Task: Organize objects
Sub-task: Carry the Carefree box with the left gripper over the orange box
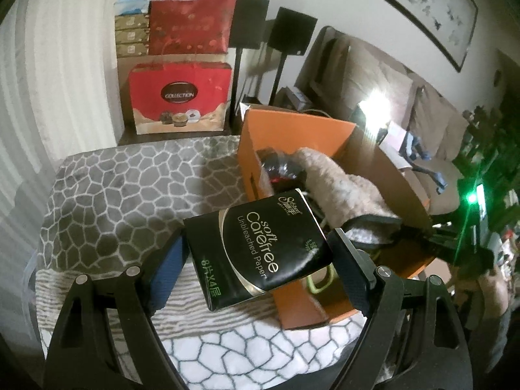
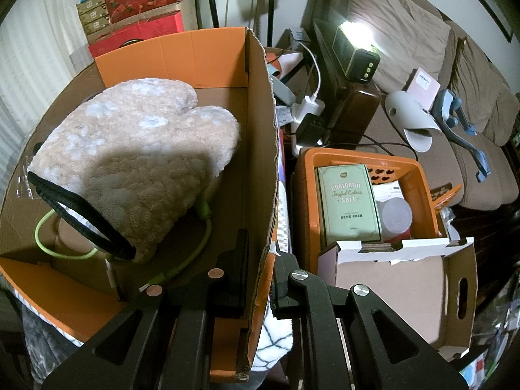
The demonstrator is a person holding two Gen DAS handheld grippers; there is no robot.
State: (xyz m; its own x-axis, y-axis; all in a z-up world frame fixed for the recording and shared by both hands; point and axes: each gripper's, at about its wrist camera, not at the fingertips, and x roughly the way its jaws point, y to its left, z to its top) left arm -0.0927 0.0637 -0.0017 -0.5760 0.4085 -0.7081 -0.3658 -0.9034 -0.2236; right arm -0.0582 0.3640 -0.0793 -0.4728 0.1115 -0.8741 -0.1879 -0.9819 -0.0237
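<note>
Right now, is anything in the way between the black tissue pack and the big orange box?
Nothing visible blocks the way. The left tongs hold the tissue pack right by the orange box. Inside, a fluffy mitt and green cable fill much of the floor; the far end looks bare.

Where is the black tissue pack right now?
In the left wrist view, the black tissue pack sits gripped in the left gripper, beside the orange cardboard box.
</note>
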